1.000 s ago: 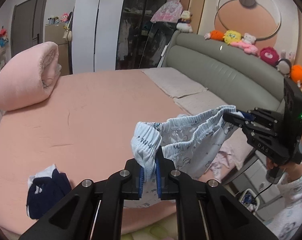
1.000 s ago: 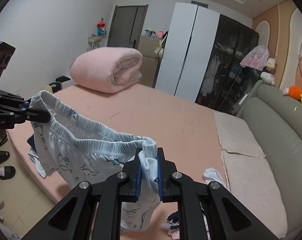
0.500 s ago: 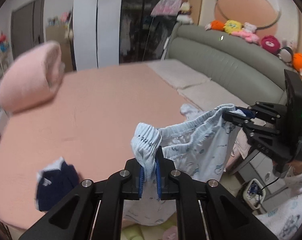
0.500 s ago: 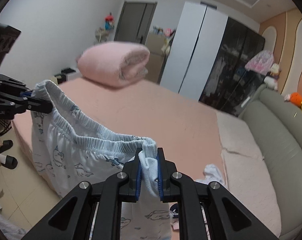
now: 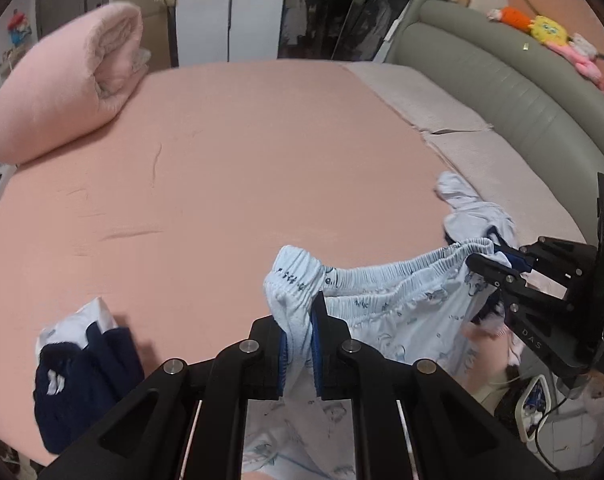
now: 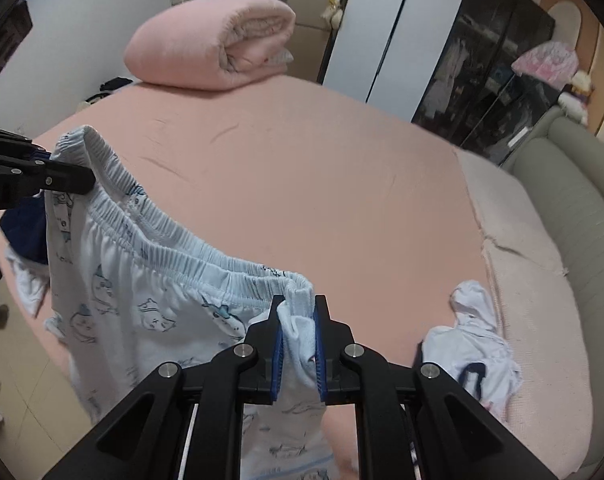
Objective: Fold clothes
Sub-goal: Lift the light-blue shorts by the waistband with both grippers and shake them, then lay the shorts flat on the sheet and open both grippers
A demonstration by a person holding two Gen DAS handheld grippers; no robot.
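Note:
Pale blue printed pajama pants (image 5: 402, 304) (image 6: 141, 280) hang by their elastic waistband, stretched between both grippers over the near edge of a pink bed (image 5: 229, 168) (image 6: 322, 184). My left gripper (image 5: 297, 324) is shut on one end of the waistband; it also shows at the left edge of the right wrist view (image 6: 73, 178). My right gripper (image 6: 297, 320) is shut on the other end and appears at the right of the left wrist view (image 5: 486, 264). The legs dangle below the bed's edge.
A navy and white garment (image 5: 77, 376) lies at the bed's near left corner. A white garment pile (image 5: 470, 208) (image 6: 474, 340) sits by the pillows (image 5: 442, 108). A rolled pink duvet (image 5: 65, 84) (image 6: 217, 44) lies at the far side, with wardrobes behind and a grey headboard (image 5: 502, 80).
Both grippers have moved forward and lower over the bed, still holding the waistband taut. The bed surface now fills more of both views.

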